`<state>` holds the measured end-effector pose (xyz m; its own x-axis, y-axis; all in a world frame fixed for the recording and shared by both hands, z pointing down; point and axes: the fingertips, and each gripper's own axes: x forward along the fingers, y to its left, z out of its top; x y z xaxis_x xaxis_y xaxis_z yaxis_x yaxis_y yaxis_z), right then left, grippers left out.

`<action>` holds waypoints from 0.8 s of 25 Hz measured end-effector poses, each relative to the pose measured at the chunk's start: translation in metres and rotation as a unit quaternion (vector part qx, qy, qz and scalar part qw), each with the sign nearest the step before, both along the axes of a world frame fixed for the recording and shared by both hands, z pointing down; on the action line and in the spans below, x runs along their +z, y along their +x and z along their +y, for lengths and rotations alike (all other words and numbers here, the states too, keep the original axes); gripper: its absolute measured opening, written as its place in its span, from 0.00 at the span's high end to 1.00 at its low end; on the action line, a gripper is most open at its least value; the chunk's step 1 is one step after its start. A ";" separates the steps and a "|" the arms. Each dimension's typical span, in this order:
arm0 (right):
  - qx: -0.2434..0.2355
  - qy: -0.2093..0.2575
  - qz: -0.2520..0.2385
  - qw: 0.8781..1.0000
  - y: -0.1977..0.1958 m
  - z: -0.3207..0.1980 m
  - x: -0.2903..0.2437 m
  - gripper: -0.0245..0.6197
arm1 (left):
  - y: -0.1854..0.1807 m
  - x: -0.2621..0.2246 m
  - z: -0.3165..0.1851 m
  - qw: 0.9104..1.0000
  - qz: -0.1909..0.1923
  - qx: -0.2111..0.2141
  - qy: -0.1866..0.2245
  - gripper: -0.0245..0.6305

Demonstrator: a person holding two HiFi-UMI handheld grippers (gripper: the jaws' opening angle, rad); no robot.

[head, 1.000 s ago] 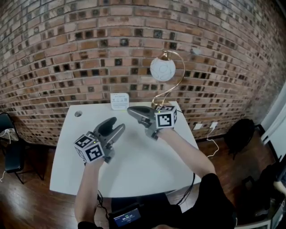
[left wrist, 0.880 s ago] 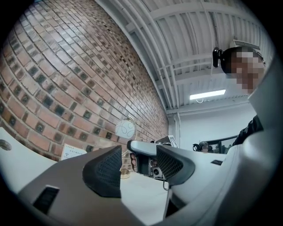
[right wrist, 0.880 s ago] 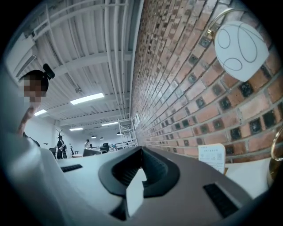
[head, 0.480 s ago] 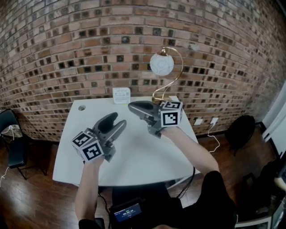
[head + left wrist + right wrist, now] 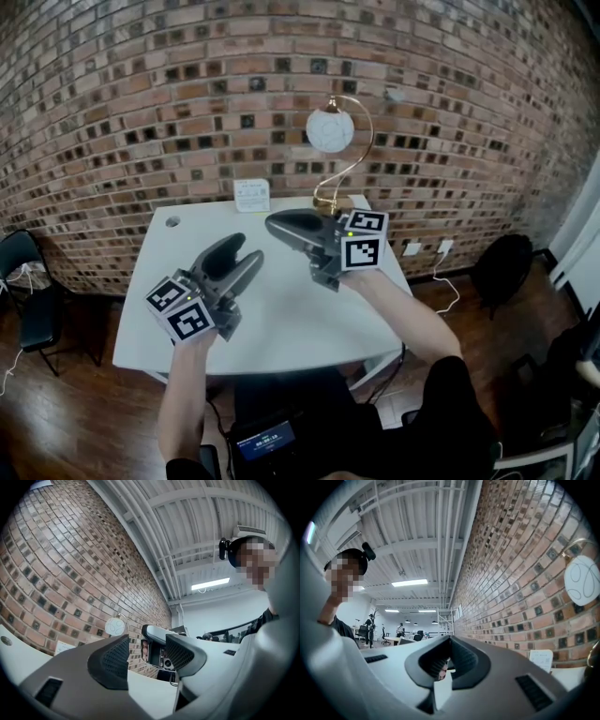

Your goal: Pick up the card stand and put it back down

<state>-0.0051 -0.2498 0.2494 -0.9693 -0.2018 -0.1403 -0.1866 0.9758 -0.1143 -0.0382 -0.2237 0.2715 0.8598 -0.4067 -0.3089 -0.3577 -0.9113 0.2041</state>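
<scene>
Card stand (image 5: 251,195) is seen upright at the far edge of the table (image 5: 281,328), against the brick wall. It is ahead of both sets of fingertips and touched by neither. Left gripper (image 5: 245,251) is held above the tabletop; its fingers (image 5: 112,660) are spread, with nothing gripped between them. Right gripper (image 5: 273,225) is held above the table too; its fingers (image 5: 461,660) are pressed together, empty. Lamp (image 5: 330,131) is noted beyond and right of the right fingertips.
</scene>
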 end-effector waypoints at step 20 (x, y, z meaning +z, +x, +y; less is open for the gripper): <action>-0.011 0.049 -0.020 0.999 0.019 0.105 -0.022 0.95 | 0.021 -0.024 0.096 0.999 -0.019 0.014 0.041 0.60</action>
